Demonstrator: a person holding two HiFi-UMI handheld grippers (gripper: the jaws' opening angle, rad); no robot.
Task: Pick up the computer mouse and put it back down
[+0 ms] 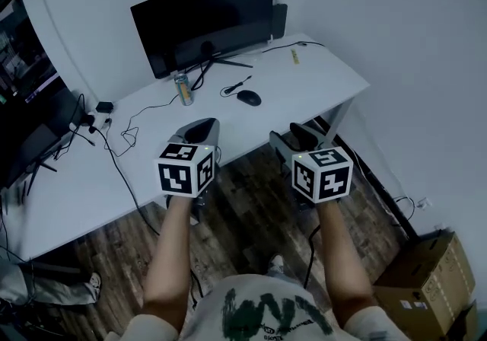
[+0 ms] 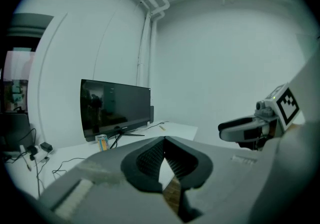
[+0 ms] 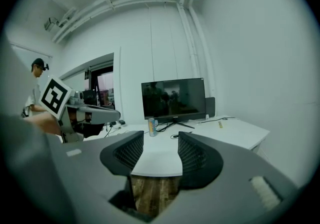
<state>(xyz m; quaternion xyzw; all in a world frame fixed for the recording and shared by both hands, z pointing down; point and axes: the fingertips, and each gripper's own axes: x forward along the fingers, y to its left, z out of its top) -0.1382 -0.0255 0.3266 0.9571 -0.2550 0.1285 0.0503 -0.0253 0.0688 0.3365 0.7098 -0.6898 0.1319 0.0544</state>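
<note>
The black computer mouse [image 1: 248, 97] lies on the white desk [image 1: 319, 77] in front of the monitor, its cable curling to the left. In the right gripper view the mouse [image 3: 174, 136] shows small and far off, beyond the jaws. Both grippers hang over the wooden floor, short of the desk's near edge. My left gripper [image 1: 199, 128] is shut, its fingertips meeting with nothing between them [image 2: 164, 143]. My right gripper [image 1: 300, 134] stands open and empty [image 3: 161, 150], with the desk edge showing through the gap.
A dark monitor [image 1: 205, 23] stands at the back of the desk with a drink can [image 1: 183, 89] by its foot. A yellow pen [image 1: 295, 56] lies far right. Cables trail across the left. Cardboard boxes [image 1: 426, 286] sit on the floor at right.
</note>
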